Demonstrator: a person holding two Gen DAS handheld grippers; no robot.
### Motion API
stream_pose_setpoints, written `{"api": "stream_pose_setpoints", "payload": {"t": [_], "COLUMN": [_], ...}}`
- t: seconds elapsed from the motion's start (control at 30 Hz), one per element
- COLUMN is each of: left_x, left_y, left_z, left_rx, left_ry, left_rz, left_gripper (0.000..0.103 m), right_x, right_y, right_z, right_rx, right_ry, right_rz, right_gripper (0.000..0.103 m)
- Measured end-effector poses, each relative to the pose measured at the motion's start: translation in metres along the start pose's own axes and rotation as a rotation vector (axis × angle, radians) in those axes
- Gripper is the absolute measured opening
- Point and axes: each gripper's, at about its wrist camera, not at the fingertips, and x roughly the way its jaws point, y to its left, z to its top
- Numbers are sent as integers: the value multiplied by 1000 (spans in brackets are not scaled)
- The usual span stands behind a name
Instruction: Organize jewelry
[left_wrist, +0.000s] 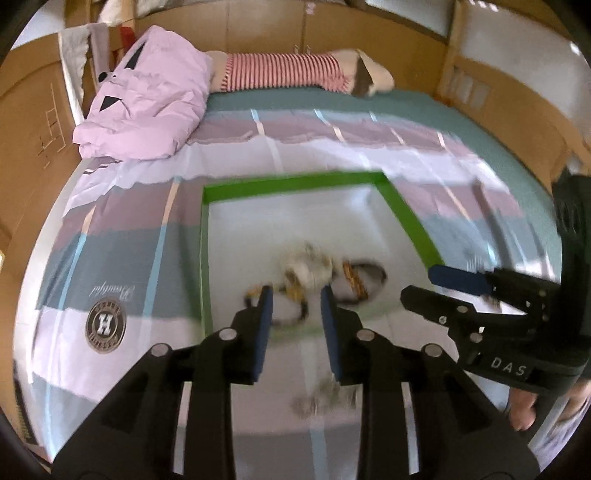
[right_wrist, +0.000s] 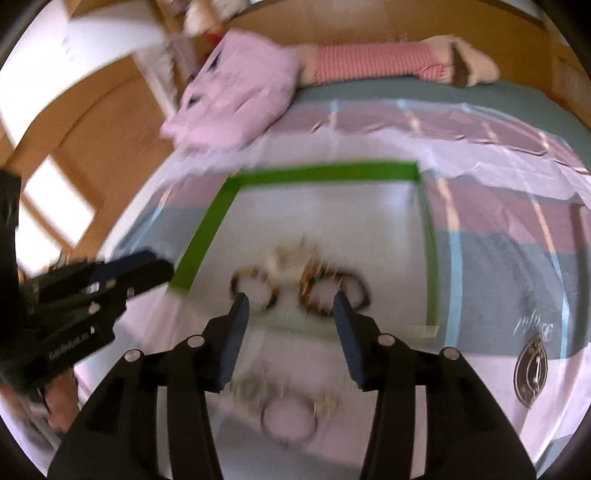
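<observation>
**Both grippers open above the jewelry on the bed**

The left gripper (left_wrist: 296, 295) has its fingers apart and holds nothing. A blurred heap of bracelets (left_wrist: 317, 277) lies just ahead of its fingertips, inside the green tape frame (left_wrist: 295, 181) on the striped bed sheet (left_wrist: 122, 236). The right gripper (right_wrist: 291, 301) is also spread wide and empty. A silver ring bracelet (right_wrist: 290, 419) lies on the sheet under and between its fingers, outside the frame, and the heap lies beyond its tips. Both pictures are blurred.
</observation>
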Motion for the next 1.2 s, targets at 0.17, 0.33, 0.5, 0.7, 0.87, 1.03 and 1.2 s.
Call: {"api": "stream_pose_setpoints", "payload": {"t": [0.17,0.33,0.5,0.7,0.87,1.03,1.2], "left_x": [18,54,75,85,73,94,96], "left_y": [-14,-20,-21,8,-15,-21,-7], "left_z": [-44,-71,-76,-77,-77,-81,-74], "left_rx": [62,69,59,-57,12,-12,-92], "left_ry": [130,266,313,352,321,382,378], "left_rz": [-2,-23,7,32,-97,-97,-99], "left_gripper": [27,27,27,27,60,48,9], "right_x": [41,69,64,57,66,61,49], "right_y": [-8,-2,-15,-22,-18,-17,-19], "right_z": [-33,-56,-49,-47,-50,-40,-49], "right_rx": [-25,-79,-13,29,37,25,9], "right_ry": [193,302,273,265,293,264,256], "right_rz": [-77,-139,-199,-154,-142,-154,-163], "right_gripper": [28,28,22,22,23,23,23]}}
